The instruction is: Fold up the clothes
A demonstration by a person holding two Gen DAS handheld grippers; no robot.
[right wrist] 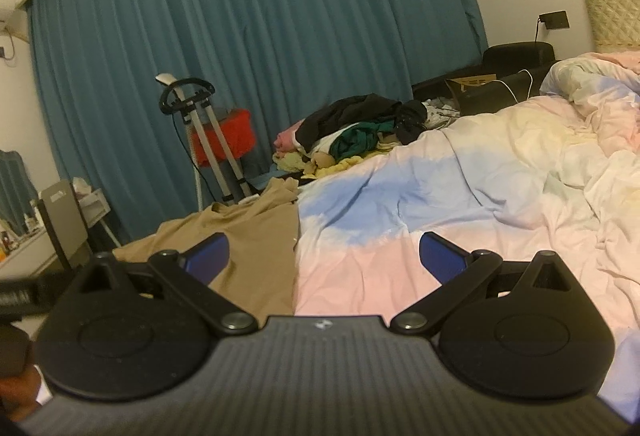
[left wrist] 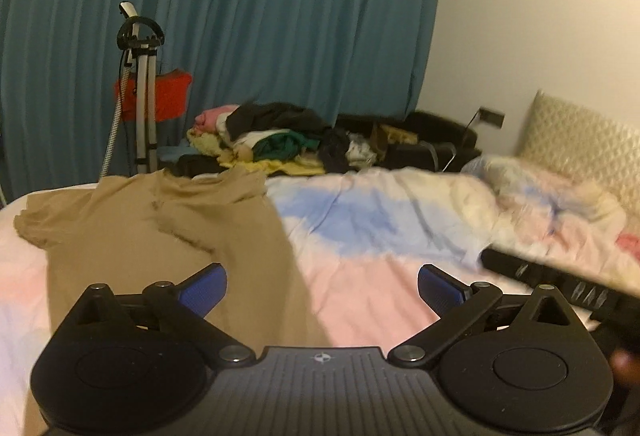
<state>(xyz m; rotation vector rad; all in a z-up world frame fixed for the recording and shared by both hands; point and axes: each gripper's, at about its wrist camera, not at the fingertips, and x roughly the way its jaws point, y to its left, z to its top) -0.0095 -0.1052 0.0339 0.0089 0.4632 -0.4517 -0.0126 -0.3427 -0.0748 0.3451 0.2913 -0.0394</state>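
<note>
A tan T-shirt [left wrist: 160, 232] lies spread on the pastel duvet [left wrist: 380, 236], one sleeve folded over its body. My left gripper [left wrist: 322, 290] is open and empty, hovering over the shirt's lower right edge. My right gripper [right wrist: 324, 258] is open and empty above the duvet [right wrist: 460, 196], with the shirt [right wrist: 248, 236] under its left finger. The right gripper also shows at the right edge of the left wrist view [left wrist: 560, 280].
A pile of unfolded clothes [left wrist: 280, 140] lies at the bed's far edge, also in the right wrist view [right wrist: 356, 132]. A garment steamer stand [left wrist: 140, 84] and red stool [left wrist: 168, 96] stand before the teal curtain [left wrist: 240, 16]. A crumpled duvet and headboard [left wrist: 580, 132] are on the right.
</note>
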